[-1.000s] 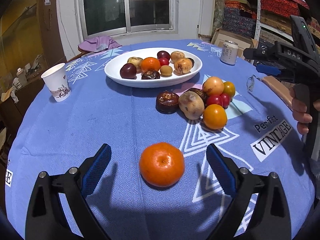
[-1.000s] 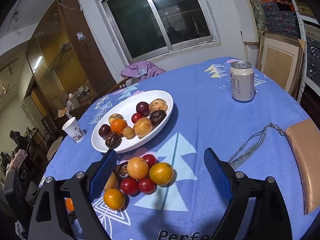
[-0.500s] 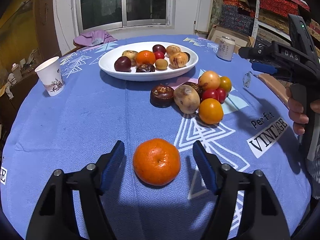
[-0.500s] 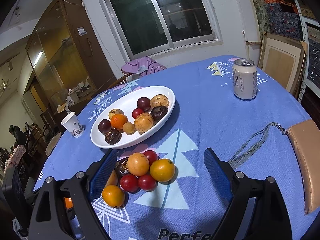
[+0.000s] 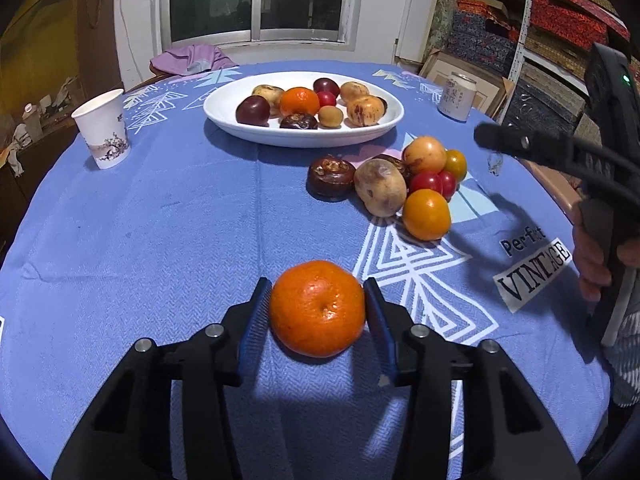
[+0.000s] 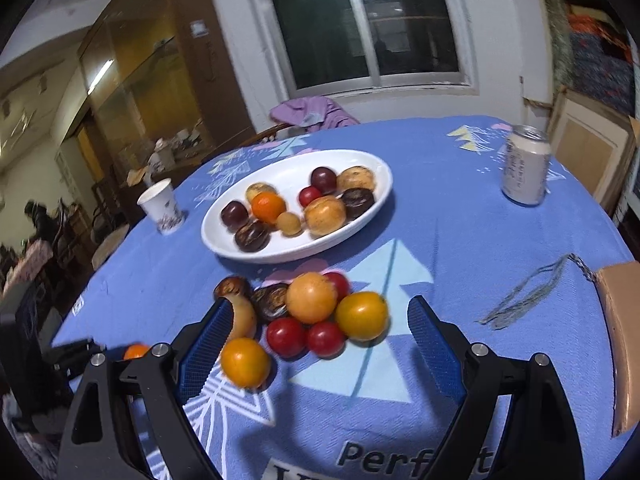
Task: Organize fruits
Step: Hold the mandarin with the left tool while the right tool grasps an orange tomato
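Observation:
An orange mandarin (image 5: 316, 308) lies on the blue tablecloth in front of me, and my left gripper (image 5: 317, 282) is closing on it, its blue pads touching both sides. A loose pile of fruit (image 5: 404, 192) sits farther right, below a white oval plate (image 5: 304, 141) that holds several fruits. In the right wrist view my right gripper (image 6: 320, 304) hovers open over that pile (image 6: 316, 312), fingers wide on either side, touching nothing. The plate (image 6: 210, 240) lies beyond it. The mandarin (image 6: 136, 351) shows at the far left.
A paper cup (image 5: 102, 128) stands at the left of the table, a drinks can (image 5: 456, 96) at the far right. A brown pouch with a chain (image 6: 620, 320) lies at the right edge. A purple cloth (image 5: 192, 60) hangs on a chair behind the table.
The left gripper's fingers have come together from wide apart onto the mandarin. The right gripper has rolled and shifted so the fruit pile sits between its fingers.

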Tool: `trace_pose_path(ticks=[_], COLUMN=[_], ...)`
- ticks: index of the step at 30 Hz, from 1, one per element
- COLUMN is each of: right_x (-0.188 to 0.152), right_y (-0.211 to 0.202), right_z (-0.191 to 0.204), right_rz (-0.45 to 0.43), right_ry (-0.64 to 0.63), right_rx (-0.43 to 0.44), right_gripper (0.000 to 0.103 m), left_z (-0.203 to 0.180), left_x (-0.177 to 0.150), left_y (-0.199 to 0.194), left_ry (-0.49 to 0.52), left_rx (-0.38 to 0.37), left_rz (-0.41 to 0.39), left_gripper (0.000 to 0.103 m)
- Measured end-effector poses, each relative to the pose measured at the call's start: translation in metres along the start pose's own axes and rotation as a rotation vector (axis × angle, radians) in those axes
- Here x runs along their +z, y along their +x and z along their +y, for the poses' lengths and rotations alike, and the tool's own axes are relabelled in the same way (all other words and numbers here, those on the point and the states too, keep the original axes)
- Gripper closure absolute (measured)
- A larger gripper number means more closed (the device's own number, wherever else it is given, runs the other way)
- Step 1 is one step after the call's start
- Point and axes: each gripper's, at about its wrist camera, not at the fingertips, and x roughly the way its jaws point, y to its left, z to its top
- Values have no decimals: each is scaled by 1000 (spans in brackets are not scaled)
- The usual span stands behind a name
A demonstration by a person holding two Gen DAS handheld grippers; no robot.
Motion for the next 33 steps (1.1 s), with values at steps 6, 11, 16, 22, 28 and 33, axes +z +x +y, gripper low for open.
trace_pose_path(ticks=[6, 11, 16, 22, 28, 33], right_x=[-17, -29, -31, -28, -27, -26], right_y=[6, 18, 22, 28, 35, 35], right_z=[36, 49, 51, 49, 48, 47], right_rz=[62, 127, 145, 154, 175, 173], right_ry=[-154, -212, -204, -179, -156, -157], right_rx=[44, 52, 58, 47, 52, 55], right_gripper=[45, 59, 65, 65, 65, 65], left_z=[12, 13, 12, 11, 11, 11], left_x=[4, 5, 4, 4, 4, 5], left_y=[-2, -1, 1, 3, 4, 4], left_ry=[-52, -48, -41, -39, -41, -45], left_rx=[55, 69, 73, 73, 71, 67], left_rz=[-22, -23, -13, -5, -4, -6], left_gripper=[57, 57, 57, 57, 57, 57])
